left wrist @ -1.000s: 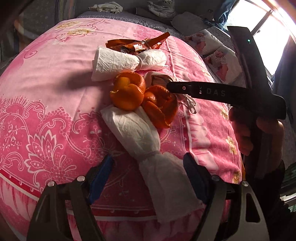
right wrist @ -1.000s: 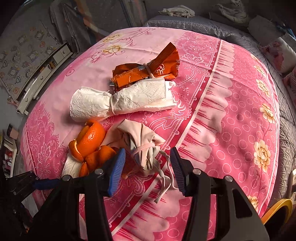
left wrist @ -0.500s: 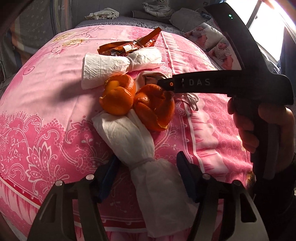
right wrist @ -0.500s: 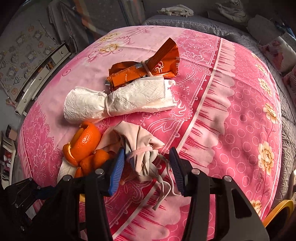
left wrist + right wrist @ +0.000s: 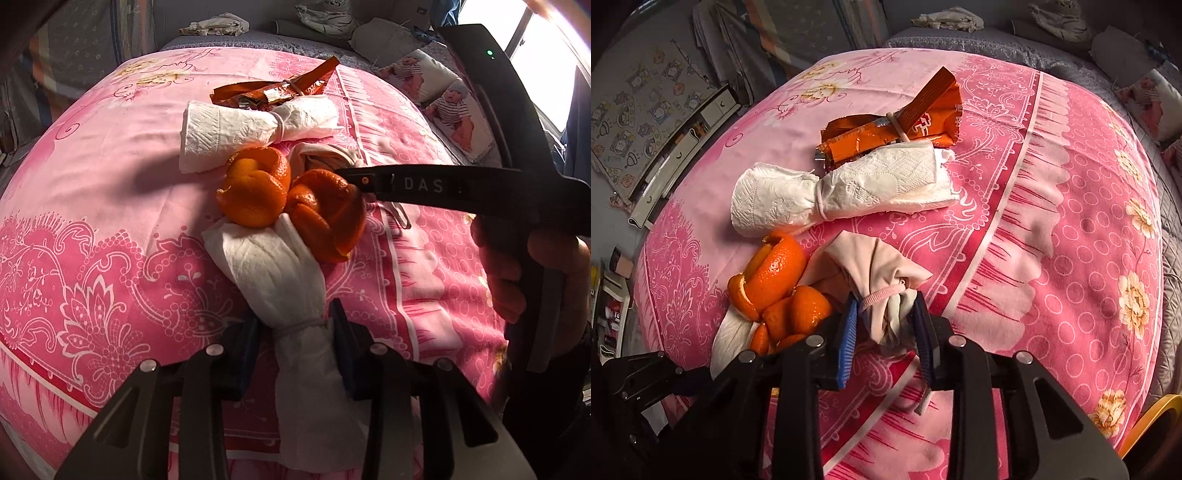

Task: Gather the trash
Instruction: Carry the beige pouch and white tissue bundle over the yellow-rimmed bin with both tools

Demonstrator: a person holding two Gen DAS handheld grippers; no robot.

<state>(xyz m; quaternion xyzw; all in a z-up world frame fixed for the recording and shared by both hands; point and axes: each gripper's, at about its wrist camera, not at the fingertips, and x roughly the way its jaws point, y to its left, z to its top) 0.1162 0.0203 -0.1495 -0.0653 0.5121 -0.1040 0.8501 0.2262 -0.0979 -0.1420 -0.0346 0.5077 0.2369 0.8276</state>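
Both grippers have just been closing. The left gripper pinches the tied tissue bundle, orange peels at its 12 o'clock. The right gripper clamps the beige cloth bundle.

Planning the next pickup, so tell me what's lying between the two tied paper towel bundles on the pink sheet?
The orange peels lie between the near bundle and the far bundle, touching the near one; clearest in the left wrist view.

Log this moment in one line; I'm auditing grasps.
left gripper: closing on tissue bundle | right gripper: shut on beige cloth
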